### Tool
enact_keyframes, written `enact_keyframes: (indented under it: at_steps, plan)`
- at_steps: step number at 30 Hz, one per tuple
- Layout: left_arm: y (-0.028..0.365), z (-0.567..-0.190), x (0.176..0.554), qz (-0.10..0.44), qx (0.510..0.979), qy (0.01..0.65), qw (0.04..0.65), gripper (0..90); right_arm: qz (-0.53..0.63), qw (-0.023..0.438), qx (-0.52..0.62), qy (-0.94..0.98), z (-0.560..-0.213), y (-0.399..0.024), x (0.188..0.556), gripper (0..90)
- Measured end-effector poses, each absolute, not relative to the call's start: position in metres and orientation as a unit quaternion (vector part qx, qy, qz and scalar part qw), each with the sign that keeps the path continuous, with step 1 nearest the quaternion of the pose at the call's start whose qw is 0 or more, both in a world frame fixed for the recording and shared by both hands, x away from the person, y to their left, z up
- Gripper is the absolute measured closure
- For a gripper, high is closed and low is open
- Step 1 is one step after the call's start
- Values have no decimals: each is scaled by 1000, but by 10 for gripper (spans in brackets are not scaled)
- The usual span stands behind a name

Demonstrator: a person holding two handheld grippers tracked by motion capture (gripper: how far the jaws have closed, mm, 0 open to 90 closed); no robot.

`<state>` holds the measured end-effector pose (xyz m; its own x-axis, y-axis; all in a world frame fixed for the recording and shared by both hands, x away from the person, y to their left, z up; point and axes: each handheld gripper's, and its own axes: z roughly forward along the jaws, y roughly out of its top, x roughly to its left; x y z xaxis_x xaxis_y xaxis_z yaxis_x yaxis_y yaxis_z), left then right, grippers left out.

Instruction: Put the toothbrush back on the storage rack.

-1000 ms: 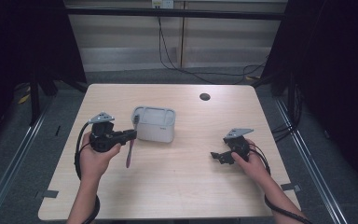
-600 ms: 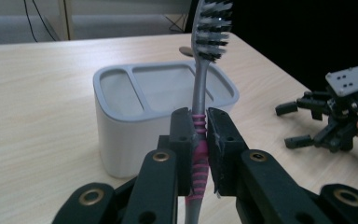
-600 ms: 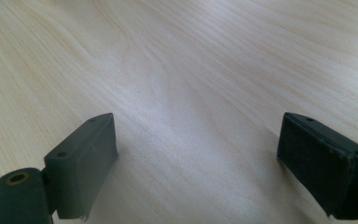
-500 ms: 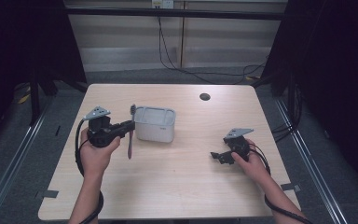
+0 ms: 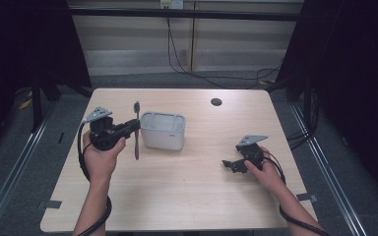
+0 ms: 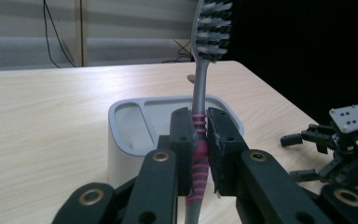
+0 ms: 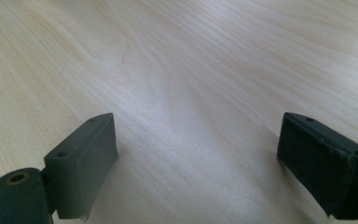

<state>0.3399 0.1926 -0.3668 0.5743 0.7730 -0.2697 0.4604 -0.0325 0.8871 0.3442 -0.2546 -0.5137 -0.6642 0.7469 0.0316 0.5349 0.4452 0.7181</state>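
Tongs first: our left gripper [image 6: 199, 140] is clamped on the toothbrush [image 6: 200, 93], its jaws pressed against the pink ribbed grip on either side. We hold the brush upright, bristles up and tail down (the bottom of the handle runs out of the left gripper view), which looks to us like the attitude for standing it in the holder [image 5: 163, 130]. Gripping at the ribbed middle leaves the lower handle free to go into a slot, and the ribs should keep it from slipping.

From above, the toothbrush [image 5: 136, 130] hangs just left of the holder, near its left wall but apart from it and off the table [image 5: 187, 196]. The holder [image 6: 135, 135] is a pale grey tub with an open top split into compartments. Its narrow one sits on the side nearer the brush, so that is our likely target.

Well right of the holder, our right gripper [image 5: 236, 164] rests low over the table. Its jaws stand wide apart with nothing between them, just bare wood grain [image 7: 191, 93] below. It seems parked there, out of the way, since the left hand [image 5: 101, 157] can do this alone.
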Motion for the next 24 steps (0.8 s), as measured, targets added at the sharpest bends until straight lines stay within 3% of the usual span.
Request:
enact_keyframes:
  at_steps: [24]
  plan:
    - [182, -345, 353, 168, 673, 435, 574, 812, 362, 147, 383, 837, -514, -255, 344, 112]
